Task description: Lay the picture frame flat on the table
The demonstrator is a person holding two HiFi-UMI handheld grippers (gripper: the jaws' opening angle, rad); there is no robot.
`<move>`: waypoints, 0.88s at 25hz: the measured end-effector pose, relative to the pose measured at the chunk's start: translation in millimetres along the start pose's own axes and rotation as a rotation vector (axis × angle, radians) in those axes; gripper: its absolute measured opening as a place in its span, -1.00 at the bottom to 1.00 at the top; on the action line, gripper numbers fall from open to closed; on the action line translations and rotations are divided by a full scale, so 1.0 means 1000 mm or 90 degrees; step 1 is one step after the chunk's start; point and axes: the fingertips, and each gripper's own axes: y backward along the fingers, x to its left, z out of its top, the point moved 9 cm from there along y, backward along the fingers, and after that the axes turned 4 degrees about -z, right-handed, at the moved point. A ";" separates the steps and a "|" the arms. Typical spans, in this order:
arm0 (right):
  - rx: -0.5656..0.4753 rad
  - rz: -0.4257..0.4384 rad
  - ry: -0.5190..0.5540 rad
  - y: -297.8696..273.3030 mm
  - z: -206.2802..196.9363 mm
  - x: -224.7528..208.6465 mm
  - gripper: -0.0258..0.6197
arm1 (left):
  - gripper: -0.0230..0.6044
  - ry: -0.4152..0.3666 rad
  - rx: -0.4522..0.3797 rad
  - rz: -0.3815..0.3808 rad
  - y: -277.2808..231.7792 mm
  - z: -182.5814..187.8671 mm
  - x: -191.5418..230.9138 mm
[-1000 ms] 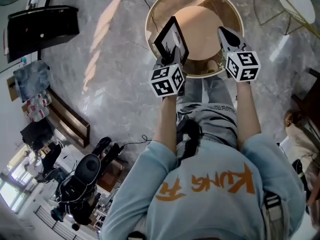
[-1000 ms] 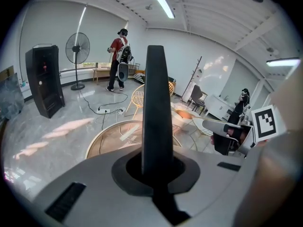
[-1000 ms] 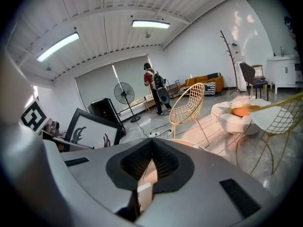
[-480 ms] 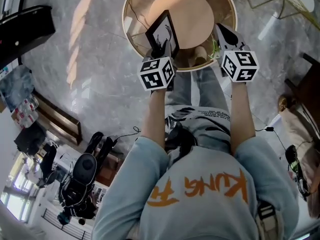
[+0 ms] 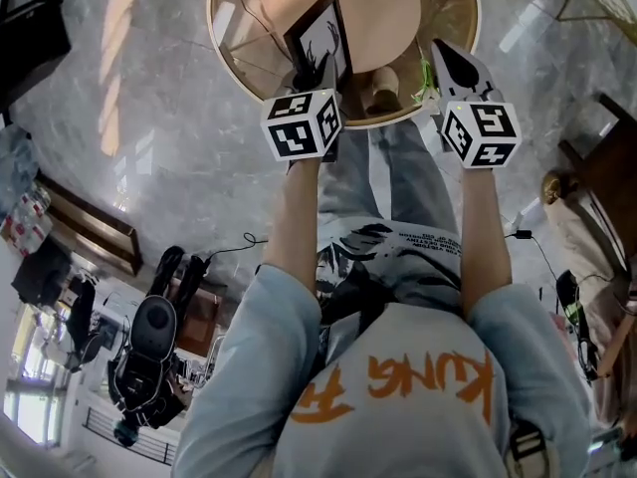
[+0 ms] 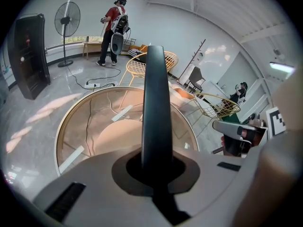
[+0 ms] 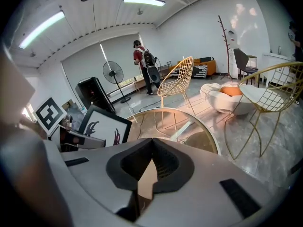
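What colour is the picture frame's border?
Black picture frame, clearest in the right gripper view.

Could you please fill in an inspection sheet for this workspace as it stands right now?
Surface: round glass table with a gold rim; a round wooden base shows through it.
Job's things: picture frame, black with a white print, upright over the table's near side, not yet flat.
Clutter: nothing seen.
Grippers: left claw shut on the frame's lower edge; right claw shut, nothing in it, beside the frame over the rim.
Cables: a loose cable on the floor by the person's left side.
Surroundings: marble floor, gold wire chair, standing fan, another person at the far wall.
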 end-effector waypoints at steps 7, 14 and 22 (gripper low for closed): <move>0.029 0.013 0.014 -0.027 -0.024 0.000 -0.93 | -0.84 0.040 -0.009 -0.049 -0.037 -0.009 0.014; 0.043 0.021 0.027 -0.054 -0.030 -0.003 -0.93 | -0.84 0.086 -0.042 -0.136 -0.072 0.002 0.026; 0.049 0.030 0.031 -0.071 -0.015 -0.012 -0.93 | -0.75 0.088 -0.025 -0.153 -0.104 0.012 0.035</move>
